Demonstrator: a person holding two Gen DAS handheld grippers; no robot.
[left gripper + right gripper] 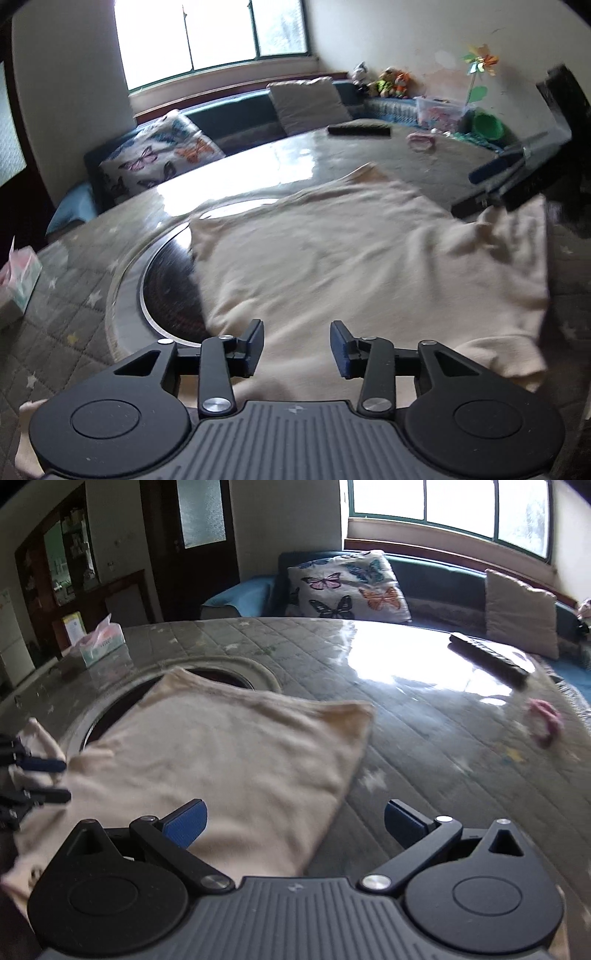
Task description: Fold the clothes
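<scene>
The cream shirt (332,258) lies spread on the quilted table (258,162), its far left part draped over the round dark hotplate (166,280) set into the table, one sleeve (498,362) trailing at the near right. It looks partly folded already, though we cannot say how many folds are done. For the next fold we judge it best to take two corners of one edge, lift them level together, and lay the edge square on the opposite one, so no crease is trapped and the cloth comes clear of the hotplate's rim.

Our left gripper (297,345) hovers low over the near edge of the shirt; its fingers stand part open with cloth beneath them, not pinched. Our right gripper (295,823) has its fingers spread wide, the left finger (186,823) over the shirt's near corner, the other over bare table, grasping nothing.
</scene>
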